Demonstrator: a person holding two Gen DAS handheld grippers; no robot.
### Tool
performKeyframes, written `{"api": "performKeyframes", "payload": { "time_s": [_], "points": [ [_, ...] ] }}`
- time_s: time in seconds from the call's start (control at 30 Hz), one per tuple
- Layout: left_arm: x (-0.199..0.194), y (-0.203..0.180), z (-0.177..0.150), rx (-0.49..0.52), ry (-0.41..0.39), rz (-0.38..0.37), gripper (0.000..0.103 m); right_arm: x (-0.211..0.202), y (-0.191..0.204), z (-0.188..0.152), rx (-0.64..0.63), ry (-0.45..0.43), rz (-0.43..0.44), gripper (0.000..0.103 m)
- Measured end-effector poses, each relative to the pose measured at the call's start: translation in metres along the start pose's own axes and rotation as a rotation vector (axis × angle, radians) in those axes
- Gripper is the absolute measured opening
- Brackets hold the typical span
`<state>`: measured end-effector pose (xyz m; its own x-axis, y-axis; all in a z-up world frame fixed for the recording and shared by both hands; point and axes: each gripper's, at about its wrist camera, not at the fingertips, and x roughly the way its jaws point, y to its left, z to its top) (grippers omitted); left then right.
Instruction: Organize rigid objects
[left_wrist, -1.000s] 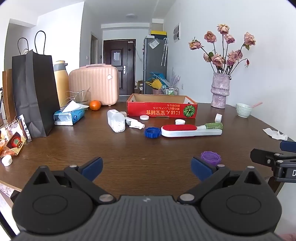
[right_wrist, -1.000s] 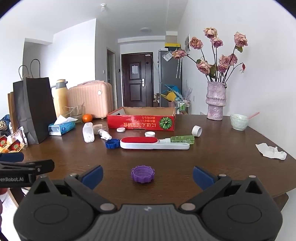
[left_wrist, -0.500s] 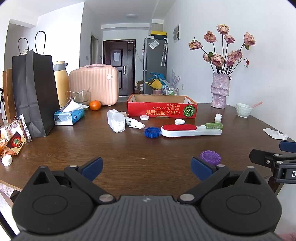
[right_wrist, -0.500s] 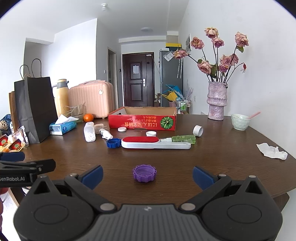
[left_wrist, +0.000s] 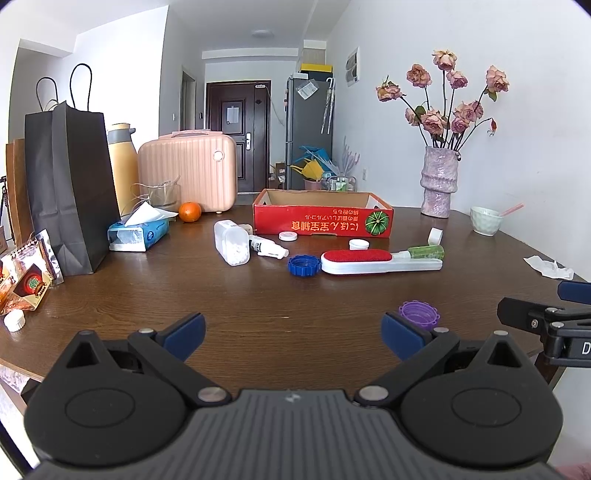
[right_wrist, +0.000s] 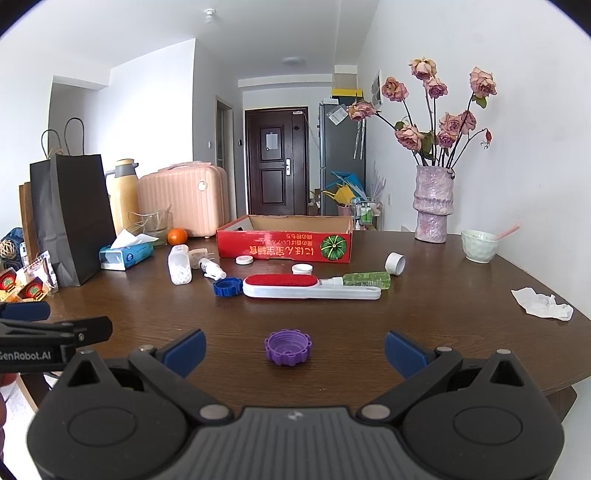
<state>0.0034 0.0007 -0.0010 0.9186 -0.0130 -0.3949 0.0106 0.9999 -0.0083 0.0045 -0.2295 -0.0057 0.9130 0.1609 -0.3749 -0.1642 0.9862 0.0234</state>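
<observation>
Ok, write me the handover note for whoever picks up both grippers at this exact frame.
Left gripper: open, empty, held low over the near table edge.
Right gripper: open, empty, lined up with the purple cap, which lies on the table between its fingers, not gripped.
Things: red cardboard box at the back looks empty from here. In front of it lie the blue cap, red lint brush, green spray bottle, white pill container, small white dropper bottle, two white lids and a tape roll.
Done: nothing boxed.
Left: everything, likely purple cap first.
</observation>
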Motion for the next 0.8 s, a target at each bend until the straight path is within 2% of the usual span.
{"api": "performKeyframes", "payload": {
  "time_s": [0.8],
  "points": [
    [-0.0016,0.0014,-0.0003,0.0,-0.004,0.0,0.103,-0.0036,0.0008,0.0013,-0.004,-0.012,0.002,0.103]
  ]
}}
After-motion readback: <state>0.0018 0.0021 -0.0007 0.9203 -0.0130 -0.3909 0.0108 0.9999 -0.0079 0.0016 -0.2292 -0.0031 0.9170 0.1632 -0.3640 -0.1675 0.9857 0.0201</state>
